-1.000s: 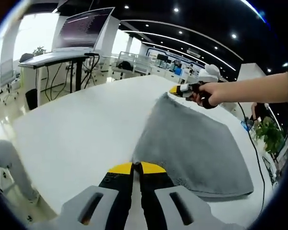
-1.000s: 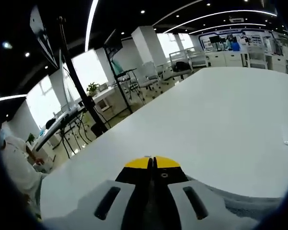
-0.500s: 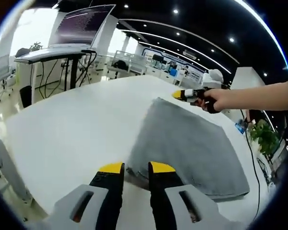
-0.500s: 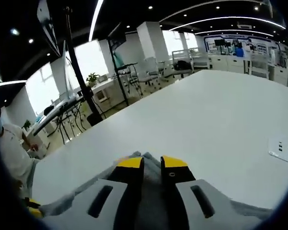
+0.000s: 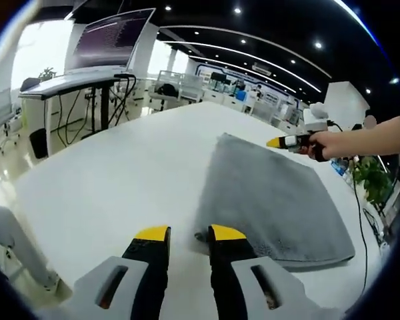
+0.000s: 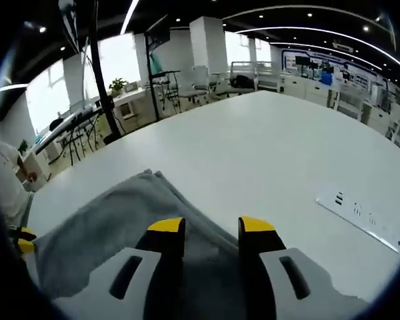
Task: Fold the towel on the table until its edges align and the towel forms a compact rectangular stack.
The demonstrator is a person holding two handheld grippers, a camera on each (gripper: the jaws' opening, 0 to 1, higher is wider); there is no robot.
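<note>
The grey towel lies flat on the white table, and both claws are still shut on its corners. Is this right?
Not quite. The grey towel lies flat on the white table, but both claws are open and hold nothing: the left claw in the left gripper view, the right claw in the right gripper view.

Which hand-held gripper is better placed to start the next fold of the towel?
Probably the left hand-held gripper: open, with the towel's near corner right at its tips. The right hand-held gripper, also open, sits over the towel's interior, past the edge.

left gripper (image 5: 189, 233): showing grey moulded jaws, black fingers, yellow tips
right gripper (image 6: 213, 225): wearing matching grey, black, yellow
</note>
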